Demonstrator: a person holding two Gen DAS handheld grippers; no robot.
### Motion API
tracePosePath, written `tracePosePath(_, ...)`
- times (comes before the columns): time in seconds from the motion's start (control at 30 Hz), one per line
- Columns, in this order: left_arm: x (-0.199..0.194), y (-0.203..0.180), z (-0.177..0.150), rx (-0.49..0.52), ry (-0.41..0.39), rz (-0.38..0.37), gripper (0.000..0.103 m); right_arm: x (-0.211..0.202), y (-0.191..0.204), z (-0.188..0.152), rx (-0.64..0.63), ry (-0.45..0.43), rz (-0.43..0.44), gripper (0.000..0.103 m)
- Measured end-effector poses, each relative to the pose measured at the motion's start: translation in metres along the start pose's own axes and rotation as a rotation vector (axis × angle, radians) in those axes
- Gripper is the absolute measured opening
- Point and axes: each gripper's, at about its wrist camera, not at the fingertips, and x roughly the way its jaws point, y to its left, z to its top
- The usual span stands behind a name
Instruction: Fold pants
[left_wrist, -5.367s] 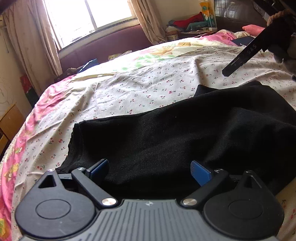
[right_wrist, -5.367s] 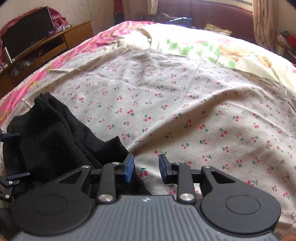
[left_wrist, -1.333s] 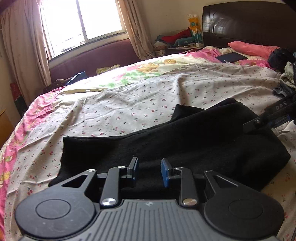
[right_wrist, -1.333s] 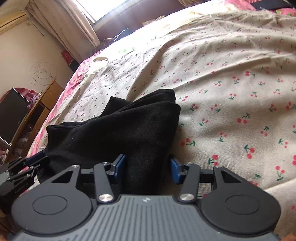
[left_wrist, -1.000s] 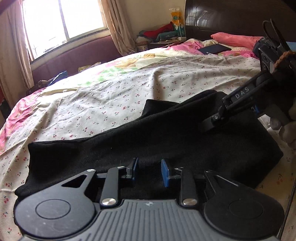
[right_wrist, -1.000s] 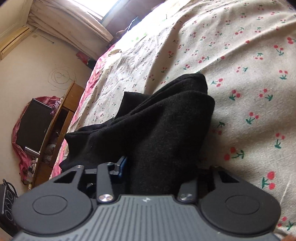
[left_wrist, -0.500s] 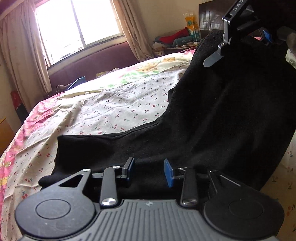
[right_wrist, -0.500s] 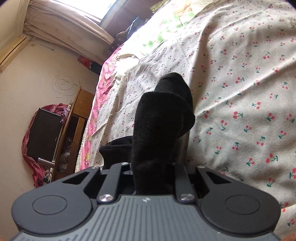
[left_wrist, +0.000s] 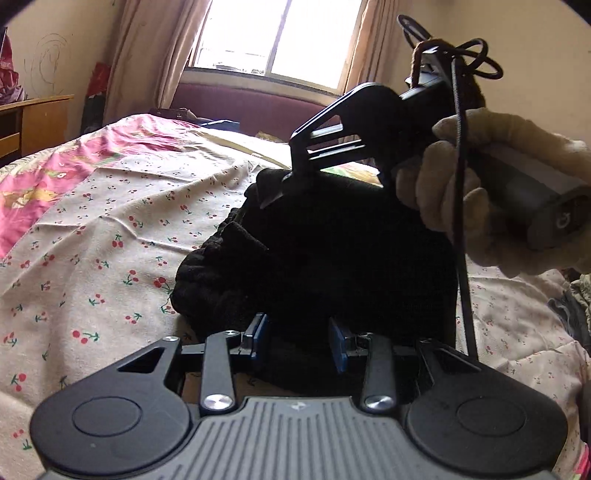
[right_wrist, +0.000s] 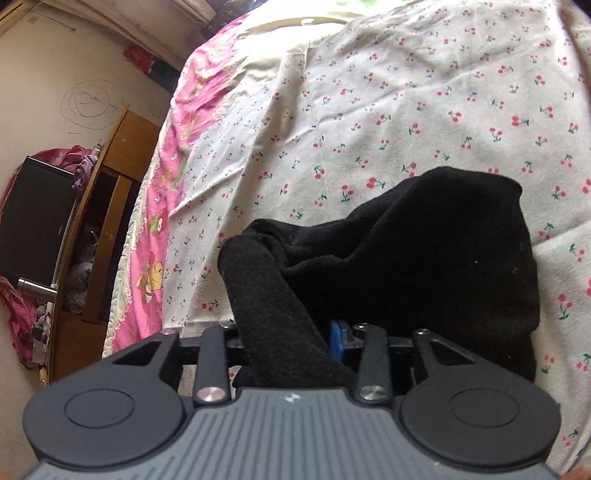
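The black pants (left_wrist: 332, 258) lie bunched in a doubled-over heap on the cherry-print bed sheet (left_wrist: 92, 240). My left gripper (left_wrist: 298, 338) sits at the heap's near edge, its blue pads closed on a thick wad of the fabric. In the left wrist view my right gripper (left_wrist: 284, 184) comes down from the upper right, held by a gloved hand (left_wrist: 461, 192), its tips on top of the heap. In the right wrist view a strip of the pants (right_wrist: 424, 258) runs between the opening jaws of my right gripper (right_wrist: 288, 332). One blue pad (right_wrist: 337, 343) shows; the other is hidden.
The bed sheet (right_wrist: 369, 92) spreads wide beyond the heap, with a pink border at its left. A wooden cabinet (right_wrist: 110, 184) and a dark screen (right_wrist: 33, 218) stand beside the bed. A window (left_wrist: 277, 37) and maroon headboard lie behind. Loose clothes (left_wrist: 576, 306) sit at the right.
The right gripper carried the lifted end of the pants over and down onto the rest, and its jaws have widened. The left gripper swung round, now facing the window.
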Motion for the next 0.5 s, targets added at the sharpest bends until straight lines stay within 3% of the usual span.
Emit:
tracePosePath(0.13,-0.015,0.003,-0.007,-0.072,-0.024,-0.022,0.052,-0.001,0.011,-0.011,-0.053,-0.016,0.013,0.059)
tracePosePath(0.4,-0.044,-0.003,-0.007,-0.221,-0.087,-0.061,0.058,-0.042,0.035,-0.011,-0.148,0.006,0.144,0.062)
tracePosePath(0.5,-0.04,-0.01,-0.007,-0.21,-0.077,-0.078,0.061,-0.052,0.044,-0.015,-0.283,-0.053,0.08,0.062)
